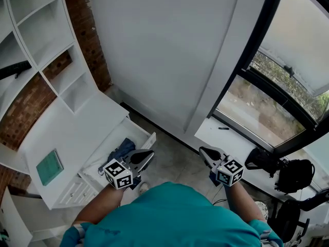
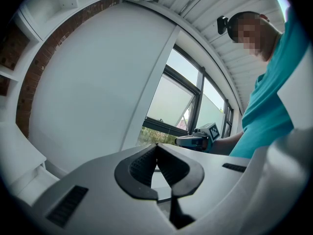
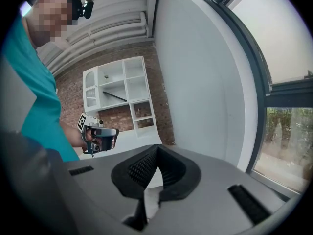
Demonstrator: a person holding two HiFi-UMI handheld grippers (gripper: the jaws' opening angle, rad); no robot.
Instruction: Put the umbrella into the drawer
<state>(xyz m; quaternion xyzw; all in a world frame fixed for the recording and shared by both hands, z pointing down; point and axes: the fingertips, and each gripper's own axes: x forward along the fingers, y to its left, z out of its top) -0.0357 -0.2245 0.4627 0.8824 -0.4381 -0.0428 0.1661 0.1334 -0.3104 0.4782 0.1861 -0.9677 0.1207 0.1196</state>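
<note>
Steep downward look past a teal shirt (image 1: 175, 215) to a pale floor.

At left, a white cabinet with a flat white surface (image 1: 87, 133) and one drawer (image 1: 148, 136) pulled out and open. In the drawer, a dark blue bundle, soft and crumpled, most likely the folded umbrella (image 1: 119, 151). Too small in the head view to make out a handle or strap. Lying on the drawer's white bottom, apart from the front panel, its lower end hidden behind the left gripper (image 1: 150, 155).

On the surface, well apart from the drawer, a flat teal-green booklet (image 1: 50, 167). Above and behind, white open shelving (image 1: 46, 35) against a red brick wall (image 1: 87, 40). At right, a dark-framed window (image 1: 267, 107) and below it a black bag (image 1: 294, 175).

Left gripper held level beside the drawer, right gripper (image 1: 203, 151) opposite it over the floor. Both point away from the body.

In the left gripper view, black ribbed jaws pressed together at the tips (image 2: 157, 146), nothing between them. The other tool in the background near the window. In the right gripper view, jaws likewise pressed together and empty (image 3: 157, 148), with shelving and brick behind.
</note>
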